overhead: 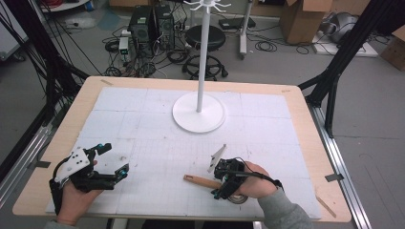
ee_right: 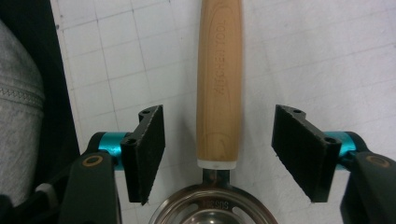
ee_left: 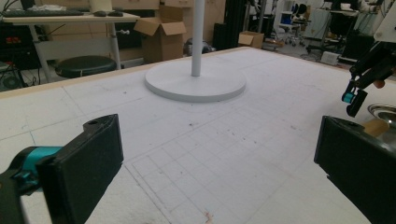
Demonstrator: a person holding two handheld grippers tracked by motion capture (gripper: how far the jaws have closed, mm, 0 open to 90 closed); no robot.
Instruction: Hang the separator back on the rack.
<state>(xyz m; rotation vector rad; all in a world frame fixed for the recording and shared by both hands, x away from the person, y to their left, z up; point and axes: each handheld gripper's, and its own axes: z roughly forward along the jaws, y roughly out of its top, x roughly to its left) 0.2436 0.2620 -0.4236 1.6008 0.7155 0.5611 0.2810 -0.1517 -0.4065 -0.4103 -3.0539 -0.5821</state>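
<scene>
right hand-held gripper [ee_right: 217, 154] lining up on the strainer's wooden handle [ee_right: 219, 84]
strainer [overhead: 210, 183] lies near right on the tabletop [overhead: 157, 143]; jaws open astride the handle, not touching. next: close squarely. left hand-held gripper [overhead: 112, 160] open, idle.

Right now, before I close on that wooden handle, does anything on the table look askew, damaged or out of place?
Nothing stands out. The wooden-handled strainer lies flat on the white mat, its handle centred between the open jaws of the right hand-held gripper, pads clear of it. The white stand is upright. Only small dark specks mark the mat.
</scene>
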